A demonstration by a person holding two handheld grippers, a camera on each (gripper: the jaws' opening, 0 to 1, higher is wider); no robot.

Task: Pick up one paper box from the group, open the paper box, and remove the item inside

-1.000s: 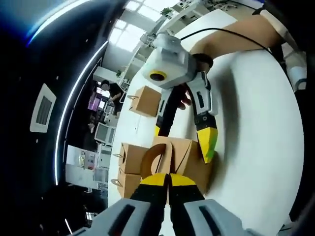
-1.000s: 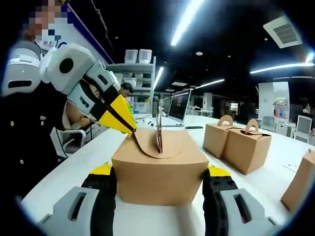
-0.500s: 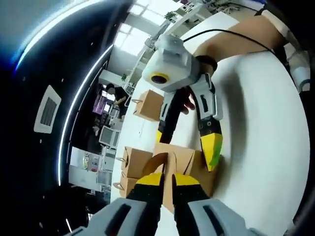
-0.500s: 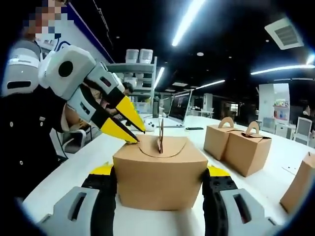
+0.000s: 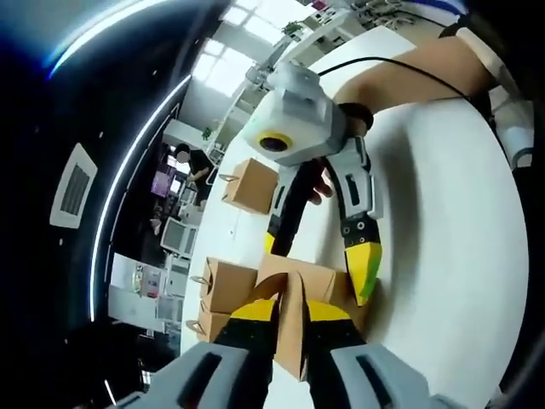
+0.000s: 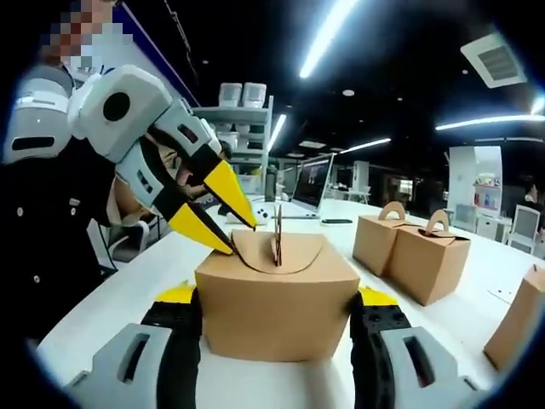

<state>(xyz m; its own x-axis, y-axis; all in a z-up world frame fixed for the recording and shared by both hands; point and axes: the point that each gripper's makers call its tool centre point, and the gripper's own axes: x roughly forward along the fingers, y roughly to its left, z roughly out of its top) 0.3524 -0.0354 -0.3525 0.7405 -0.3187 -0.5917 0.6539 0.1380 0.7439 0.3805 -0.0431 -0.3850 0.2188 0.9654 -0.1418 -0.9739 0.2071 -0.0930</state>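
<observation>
The right gripper [image 6: 277,328] clamps the paper box [image 6: 277,302] between its jaws, one against each side wall, so the box sits braced on the white surface [image 6: 102,307] while its top is worked. The left gripper [image 6: 228,232] reaches in from 10 o'clock with jaws parted around the edge of the curved top flap [image 6: 285,254], apparently to pry it up; whether they already pinch the card I cannot tell. In the left gripper view the upright handle tab [image 5: 291,328] stands between that gripper's jaws. Spare boxes [image 6: 409,239] wait at 3 o'clock. The item inside stays hidden under the closed flaps
</observation>
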